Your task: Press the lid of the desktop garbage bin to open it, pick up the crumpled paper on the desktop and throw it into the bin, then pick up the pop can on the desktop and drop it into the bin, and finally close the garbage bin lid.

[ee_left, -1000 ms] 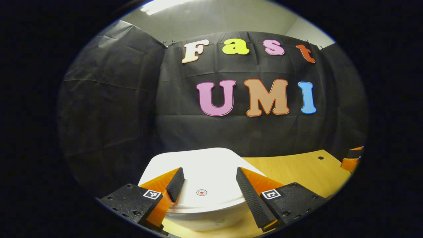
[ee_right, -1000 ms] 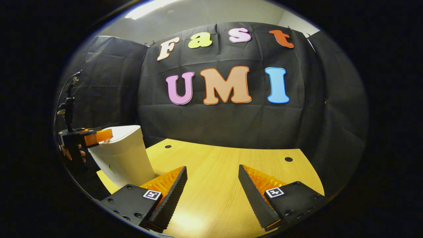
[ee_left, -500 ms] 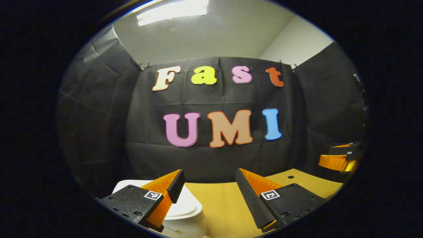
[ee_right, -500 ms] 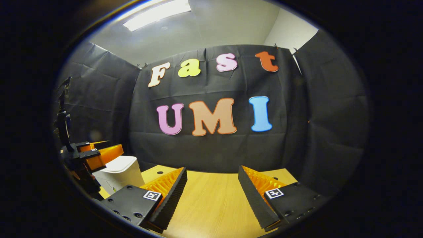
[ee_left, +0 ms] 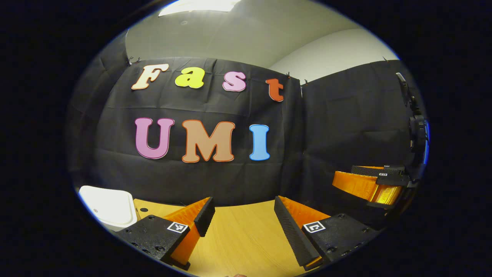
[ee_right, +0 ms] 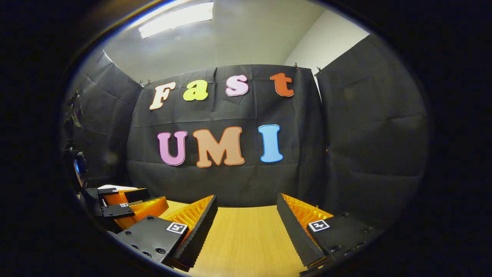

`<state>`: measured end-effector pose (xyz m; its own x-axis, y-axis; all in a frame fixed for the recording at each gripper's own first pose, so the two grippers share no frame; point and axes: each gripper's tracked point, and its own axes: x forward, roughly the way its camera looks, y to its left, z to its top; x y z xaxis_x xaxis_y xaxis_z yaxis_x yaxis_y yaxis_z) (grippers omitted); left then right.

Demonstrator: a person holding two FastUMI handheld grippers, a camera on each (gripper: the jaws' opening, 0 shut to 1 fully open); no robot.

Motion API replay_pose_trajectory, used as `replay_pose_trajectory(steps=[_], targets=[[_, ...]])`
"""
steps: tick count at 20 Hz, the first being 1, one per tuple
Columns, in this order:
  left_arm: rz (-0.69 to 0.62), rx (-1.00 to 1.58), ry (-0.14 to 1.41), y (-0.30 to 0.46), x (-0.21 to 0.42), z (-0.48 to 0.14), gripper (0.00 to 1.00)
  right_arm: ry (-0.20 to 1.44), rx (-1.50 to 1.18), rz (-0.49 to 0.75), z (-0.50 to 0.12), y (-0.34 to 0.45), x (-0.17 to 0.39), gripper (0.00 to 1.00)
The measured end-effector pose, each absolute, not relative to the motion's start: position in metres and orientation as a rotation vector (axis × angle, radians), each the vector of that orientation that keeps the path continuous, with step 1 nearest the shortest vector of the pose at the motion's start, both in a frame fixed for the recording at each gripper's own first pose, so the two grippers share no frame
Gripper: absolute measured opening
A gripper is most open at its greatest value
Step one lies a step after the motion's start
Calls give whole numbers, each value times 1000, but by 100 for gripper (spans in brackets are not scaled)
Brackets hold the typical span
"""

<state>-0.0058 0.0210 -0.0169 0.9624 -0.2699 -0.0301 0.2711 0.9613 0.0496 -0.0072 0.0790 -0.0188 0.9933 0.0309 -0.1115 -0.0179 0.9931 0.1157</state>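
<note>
The left gripper (ee_left: 242, 215) and right gripper (ee_right: 246, 215) both stood wide apart over the desk (ee_left: 238, 234), holding nothing; the bin (ee_left: 109, 206) sat closed at far left; judged finished, so withdrawing clear sufficed.

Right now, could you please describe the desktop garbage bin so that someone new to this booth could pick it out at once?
Start at the wooden desktop in front of the black cloth wall. In the left gripper view, follow the desktop to its far left, beyond the left gripper with its open jaws. The garbage bin stands there, lid down, the one white, rounded-cornered thing against dark cloth and yellow wood.
</note>
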Motion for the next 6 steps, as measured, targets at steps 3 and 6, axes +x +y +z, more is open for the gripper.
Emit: replay_pose_trajectory(steps=[3,6], targets=[[-304,58,29,11,-7,-19,93,111,128,6,-18,72,-10,98],[-305,54,64,13,-5,-29,93,106,120,1,-16,72,-8,98]])
